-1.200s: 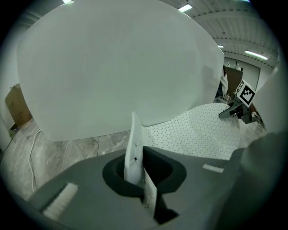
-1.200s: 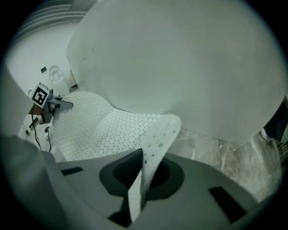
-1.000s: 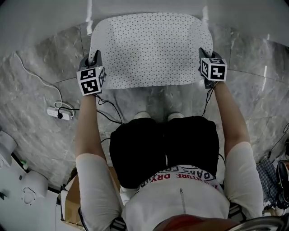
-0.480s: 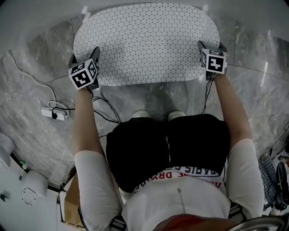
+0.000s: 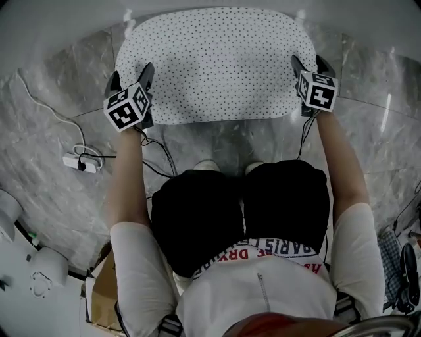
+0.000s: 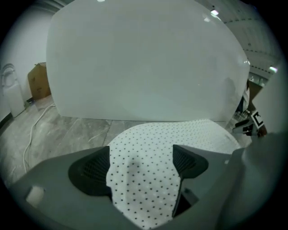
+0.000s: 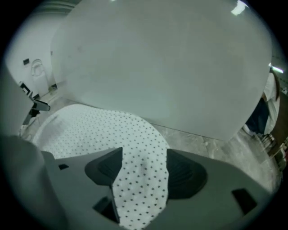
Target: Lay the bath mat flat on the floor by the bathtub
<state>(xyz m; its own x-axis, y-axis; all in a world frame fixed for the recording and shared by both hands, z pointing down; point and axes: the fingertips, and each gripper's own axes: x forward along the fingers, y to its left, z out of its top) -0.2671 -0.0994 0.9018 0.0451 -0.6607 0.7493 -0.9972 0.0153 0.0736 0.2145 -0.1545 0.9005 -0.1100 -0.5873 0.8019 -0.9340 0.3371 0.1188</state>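
The white bath mat [image 5: 217, 66] with small dark dots lies spread on the marble floor against the white bathtub [image 5: 66, 20]. My left gripper [image 5: 131, 76] is at the mat's near left corner and my right gripper [image 5: 308, 62] at its near right corner. Both have just been opening. In the left gripper view, the mat [image 6: 189, 134] runs between the wide-apart jaws of the left gripper [image 6: 141, 164], with the bathtub [image 6: 144, 67] behind. In the right gripper view, a strip of mat [image 7: 90, 130] lies loose between the spread jaws of the right gripper [image 7: 141, 170].
A power strip [image 5: 82, 162] with a coiled cable lies on the floor to the left. A cardboard box [image 5: 99, 296] stands behind the person at the lower left. The person's shoes [image 5: 207, 168] are just short of the mat's near edge. Another box [image 6: 38, 81] stands far left.
Both grippers were shut on the mat's near corners and now stand open. The mat has spread wider and settled onto the floor. The left gripper rolled and dropped slightly.
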